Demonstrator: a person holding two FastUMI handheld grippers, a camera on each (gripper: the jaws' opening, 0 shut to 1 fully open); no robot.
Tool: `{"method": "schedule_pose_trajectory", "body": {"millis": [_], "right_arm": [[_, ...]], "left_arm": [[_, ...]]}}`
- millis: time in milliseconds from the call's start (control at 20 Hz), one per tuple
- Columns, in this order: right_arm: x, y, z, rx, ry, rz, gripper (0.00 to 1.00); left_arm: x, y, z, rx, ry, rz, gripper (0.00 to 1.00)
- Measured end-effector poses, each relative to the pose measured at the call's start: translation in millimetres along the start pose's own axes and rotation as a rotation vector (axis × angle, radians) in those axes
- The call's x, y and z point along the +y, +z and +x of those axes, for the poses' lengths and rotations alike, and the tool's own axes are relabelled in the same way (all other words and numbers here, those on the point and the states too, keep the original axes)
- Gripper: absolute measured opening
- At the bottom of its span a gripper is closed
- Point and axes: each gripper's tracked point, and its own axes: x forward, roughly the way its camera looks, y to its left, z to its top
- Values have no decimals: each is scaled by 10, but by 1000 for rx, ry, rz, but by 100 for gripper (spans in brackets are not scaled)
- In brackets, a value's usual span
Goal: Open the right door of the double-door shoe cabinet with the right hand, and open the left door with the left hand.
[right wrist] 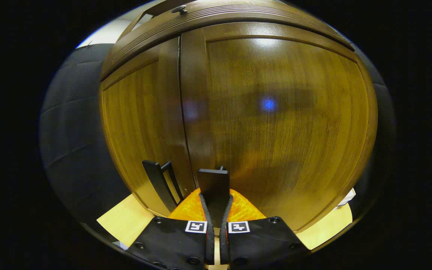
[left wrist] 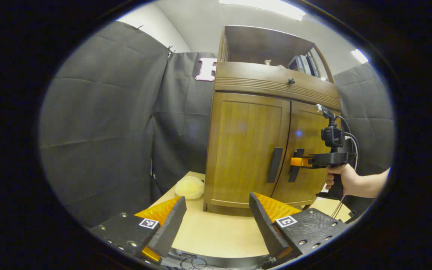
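On the pale wooden tabletop (left wrist: 216, 232), a brown wooden double-door shoe cabinet (left wrist: 264, 150), both doors closed. Right gripper (right wrist: 215, 210) clamped on the right door's black vertical handle (right wrist: 213, 183), left door's handle (right wrist: 158, 183) just beside. Seen from the left gripper view: left gripper (left wrist: 216, 213) wide apart, empty, well back; holding hand (left wrist: 341, 180); yellow fluffy lump (left wrist: 189, 187) beside the cabinet; books (left wrist: 304, 64) on top, spines unreadable.

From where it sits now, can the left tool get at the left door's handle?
Probably yes. The left tool is open and back from the cabinet, and the left door handle stands uncovered; the right tool is shut on the right door handle beside it.
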Motion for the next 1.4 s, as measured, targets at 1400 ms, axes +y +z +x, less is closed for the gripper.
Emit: {"method": "schedule_pose_trajectory", "body": {"millis": [1400], "right_arm": [[-31,-27,-793,-14,-5,-19,4]], "left_arm": [[-208,14,-147,6,-210,48,99]]}}
